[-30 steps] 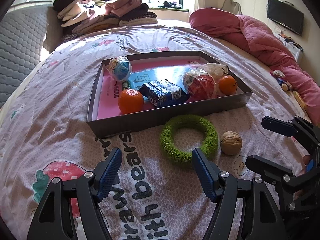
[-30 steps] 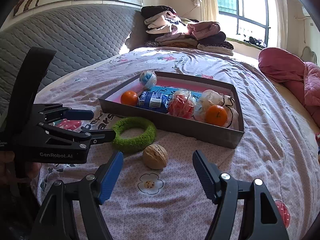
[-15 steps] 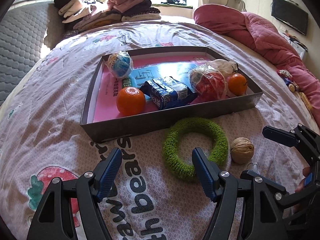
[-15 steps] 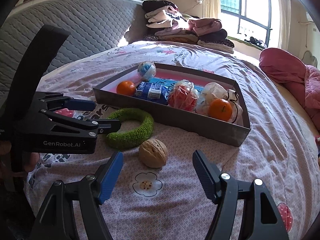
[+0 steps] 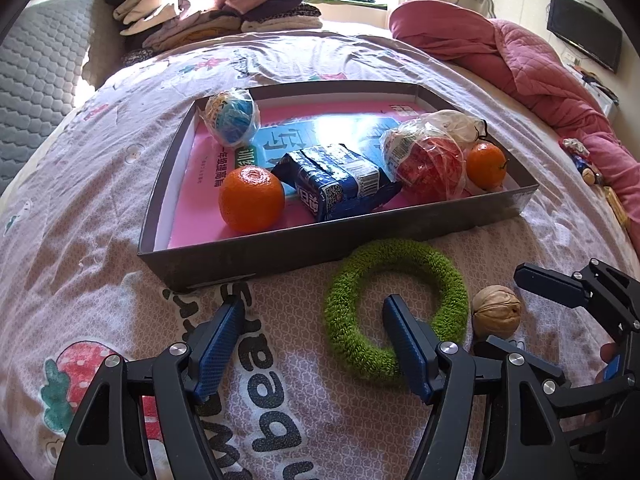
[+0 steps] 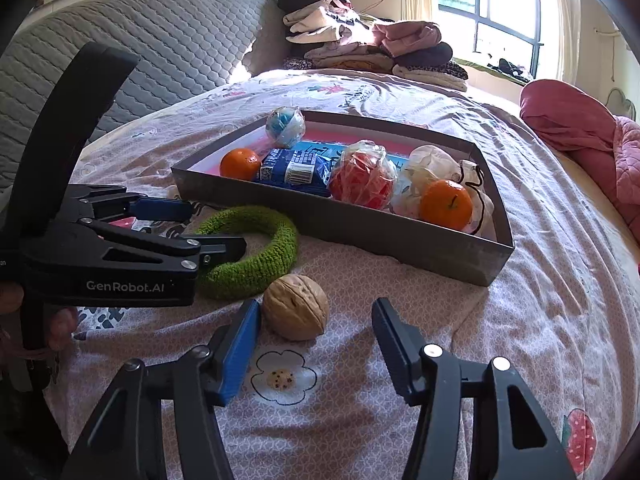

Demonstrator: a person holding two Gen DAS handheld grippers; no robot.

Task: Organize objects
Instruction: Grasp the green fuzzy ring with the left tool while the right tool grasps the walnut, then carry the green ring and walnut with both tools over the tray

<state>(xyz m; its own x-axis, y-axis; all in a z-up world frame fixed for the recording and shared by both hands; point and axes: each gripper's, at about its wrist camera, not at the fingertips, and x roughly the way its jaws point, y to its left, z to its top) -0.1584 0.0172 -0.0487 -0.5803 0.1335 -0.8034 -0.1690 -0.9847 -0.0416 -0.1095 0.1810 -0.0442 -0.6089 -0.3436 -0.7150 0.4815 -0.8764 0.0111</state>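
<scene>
Bedsheet [image 5: 100, 280] margin: ring [image 5: 396, 312], walnut [image 6: 296, 306] beside tray [image 5: 280, 248].

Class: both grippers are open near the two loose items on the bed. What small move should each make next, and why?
Probably close. The left gripper straddles the near arc of the green ring, and the right gripper brackets the walnut; both lie outside the tray.

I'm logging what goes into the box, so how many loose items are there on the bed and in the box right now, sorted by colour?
Orange: 2, a large orange and a small one
Blue: 2, a wrapped ball and a carton
Red: 1, a bagged ball
White: 1, a bagged item
Green: 1, a ring
Tan: 1, a walnut
Total: 8
</scene>
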